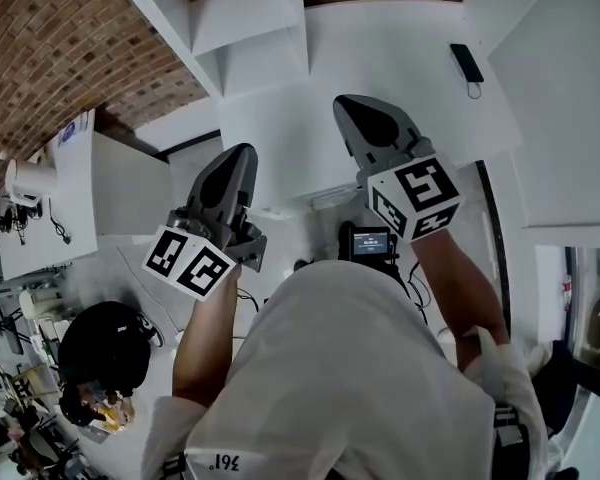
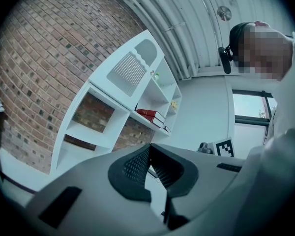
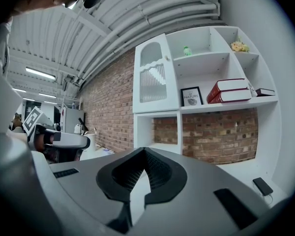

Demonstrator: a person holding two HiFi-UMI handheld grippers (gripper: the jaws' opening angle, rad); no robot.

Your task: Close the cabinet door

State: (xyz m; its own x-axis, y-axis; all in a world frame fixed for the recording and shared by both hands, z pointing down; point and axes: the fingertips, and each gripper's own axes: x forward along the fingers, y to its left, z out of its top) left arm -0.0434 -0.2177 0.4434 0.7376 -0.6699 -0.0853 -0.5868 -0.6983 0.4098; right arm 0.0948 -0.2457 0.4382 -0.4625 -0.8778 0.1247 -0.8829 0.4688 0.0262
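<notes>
Right gripper view: my right gripper point(image 3: 145, 151) pinched together, empty, well apart from shelf unit point(image 3: 206, 109); cabinet door point(image 3: 152, 77), unit's upper left, sits flush. My left gripper point(image 2: 150, 146) pinched together, empty.

Two hand-held grippers point(image 1: 242, 153) point(image 1: 355, 106), one shelf unit point(image 3: 221, 103), one cabinet door point(image 3: 152, 77), two red books point(image 3: 233, 90).

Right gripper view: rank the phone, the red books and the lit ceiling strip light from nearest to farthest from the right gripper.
1. Phone, on the white top at lower right, just past the right gripper.
2. Red books, on the shelf ahead, right of centre.
3. Strip light, on the ceiling far down the room, at left.
</notes>
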